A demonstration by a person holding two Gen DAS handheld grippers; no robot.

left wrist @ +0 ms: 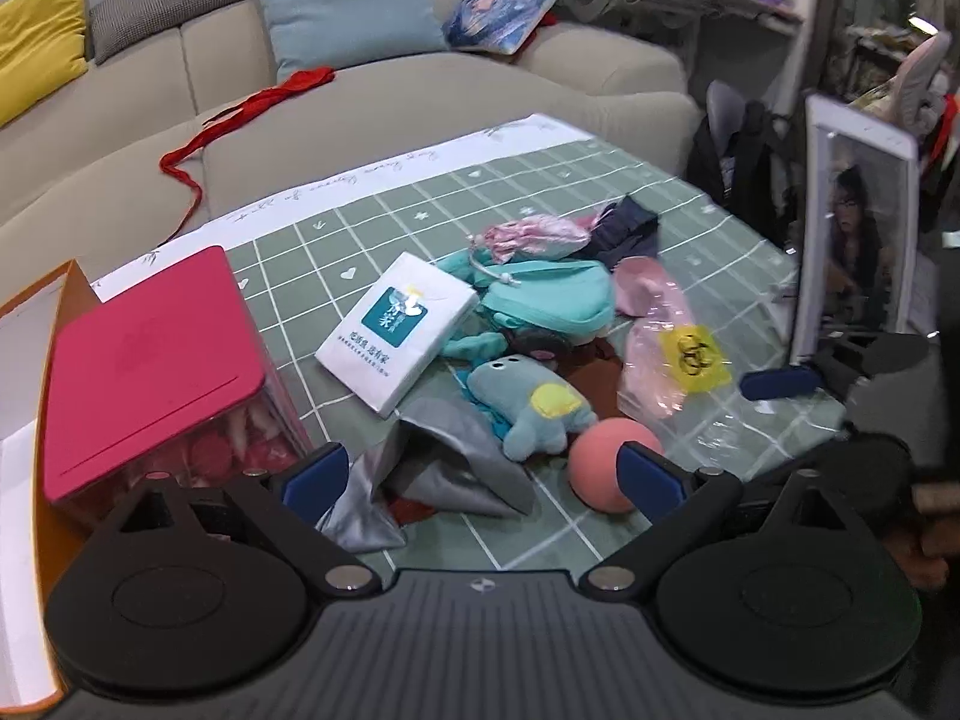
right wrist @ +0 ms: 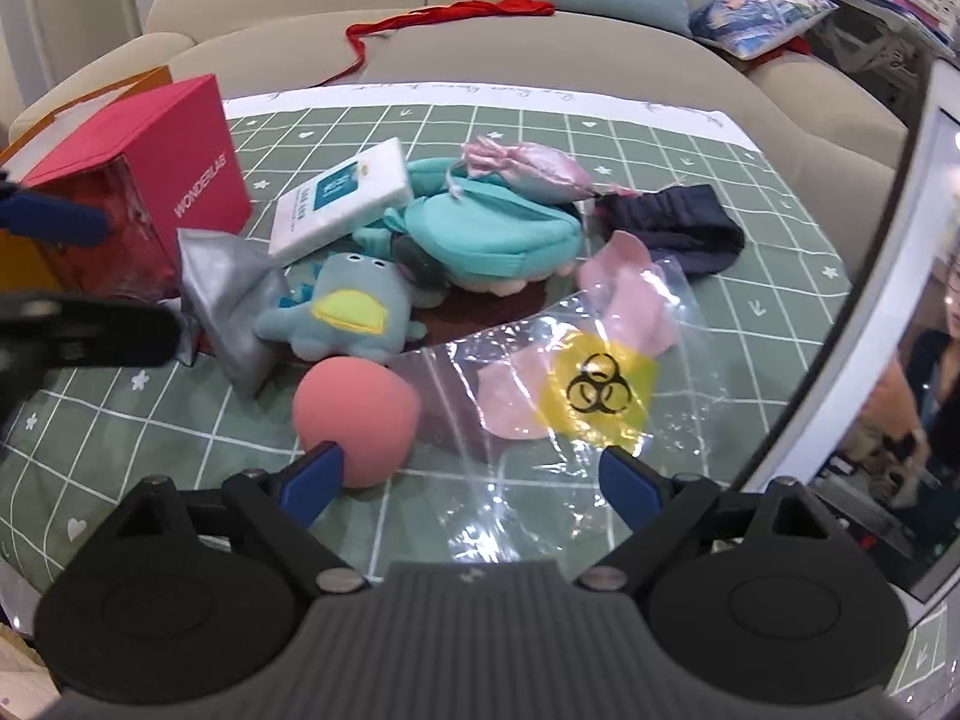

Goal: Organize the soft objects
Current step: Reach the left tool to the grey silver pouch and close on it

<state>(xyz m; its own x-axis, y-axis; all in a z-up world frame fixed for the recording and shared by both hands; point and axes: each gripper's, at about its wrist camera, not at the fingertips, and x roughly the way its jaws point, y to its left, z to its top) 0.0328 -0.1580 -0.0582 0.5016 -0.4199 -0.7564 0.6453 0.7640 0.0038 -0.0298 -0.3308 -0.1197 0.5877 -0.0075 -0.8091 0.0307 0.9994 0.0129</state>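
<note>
Green checked cloth (left wrist: pixel 540 192) over a low table before a beige sofa (left wrist: pixel 420 96), heaped with soft things. Early approach, nothing lifted yet. Left gripper (left wrist: pixel 480 474) angled down, jaws spread wide and empty, over grey pouch (left wrist: pixel 444 468) and blue plush (left wrist: pixel 528 408). Right gripper (right wrist: pixel 474 480) likewise tilted down, jaws released, astride clear bag (right wrist: pixel 540 396), pink ball (right wrist: pixel 357 414) beside its left finger. Next, probably: lower, centre on one item, close gently.
</note>
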